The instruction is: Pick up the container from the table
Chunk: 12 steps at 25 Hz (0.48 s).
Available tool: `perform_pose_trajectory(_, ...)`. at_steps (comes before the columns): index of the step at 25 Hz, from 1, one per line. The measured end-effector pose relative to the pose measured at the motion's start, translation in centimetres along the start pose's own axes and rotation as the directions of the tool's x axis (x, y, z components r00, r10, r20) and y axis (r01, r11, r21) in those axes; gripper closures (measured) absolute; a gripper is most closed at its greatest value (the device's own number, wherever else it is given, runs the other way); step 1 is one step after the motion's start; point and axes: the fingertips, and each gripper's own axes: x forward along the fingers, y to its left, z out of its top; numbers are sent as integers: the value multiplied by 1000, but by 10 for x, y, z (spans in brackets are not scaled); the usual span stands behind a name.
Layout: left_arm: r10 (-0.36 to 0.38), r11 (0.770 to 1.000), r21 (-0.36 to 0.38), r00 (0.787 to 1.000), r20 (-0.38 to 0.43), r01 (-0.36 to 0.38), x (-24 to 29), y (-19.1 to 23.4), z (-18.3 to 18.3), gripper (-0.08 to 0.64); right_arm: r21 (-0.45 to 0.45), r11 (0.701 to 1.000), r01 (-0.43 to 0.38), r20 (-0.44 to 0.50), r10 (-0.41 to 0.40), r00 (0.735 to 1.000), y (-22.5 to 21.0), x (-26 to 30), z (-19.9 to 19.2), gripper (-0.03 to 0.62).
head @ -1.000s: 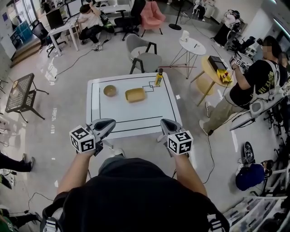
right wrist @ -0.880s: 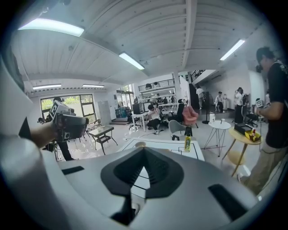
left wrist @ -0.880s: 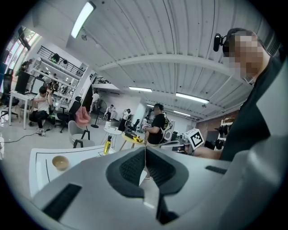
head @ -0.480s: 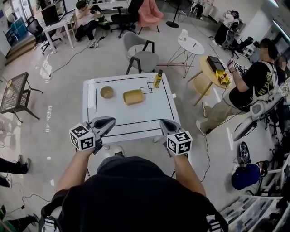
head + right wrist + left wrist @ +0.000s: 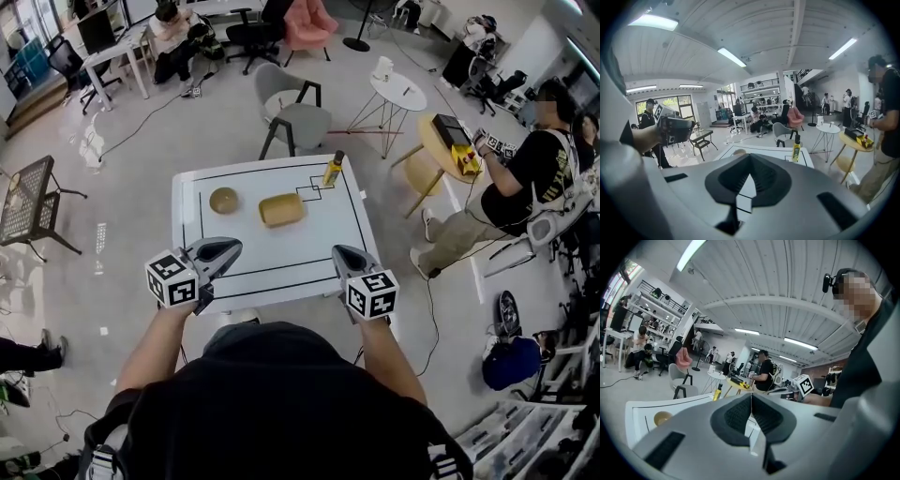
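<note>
- Room: a wide, open workroom with a pale floor [image 5: 122, 234], a ribbed white ceiling [image 5: 787, 277] with strip lights, and desks [image 5: 122, 58] and office chairs at the far side.
- Bench [image 5: 281, 267]: white and square, with a black line drawn just inside its edge. It stands in the middle of the floor, straight ahead of the person holding the grippers.
- Bystander [image 5: 525, 178]: in a black shirt, standing to the right of the bench beside a round yellow table [image 5: 427, 141].
- Grey chair [image 5: 298, 120]: just behind the bench's far edge, with a round white table [image 5: 398, 92] to its right.
- Black mesh table [image 5: 28, 192]: well off to the left.
- Left gripper [image 5: 230, 247]: at the bench's near left side, fingers clenched tip to tip with nothing between them.
- Right gripper [image 5: 339, 253]: at the near right side, fingers likewise pressed together and empty.
- Container [image 5: 281, 209]: a shallow yellow-tan tray lying flat on the far half of the bench, near the middle and well apart from both grippers.
- Bowl [image 5: 224, 200]: tan and round, on the bench left of the container, near it but not touching.
- Bottle [image 5: 332, 170]: yellow with a dark cap, upright near the bench's far right corner, behind and to the right of the container and apart from it.
</note>
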Motion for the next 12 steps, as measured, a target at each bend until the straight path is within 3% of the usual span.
perform_pose_trajectory(12, -28, 1000, -3, 999, -24, 28, 22, 49, 15, 549, 17, 1000, 9, -14, -9, 1000, -14, 48, 18, 586)
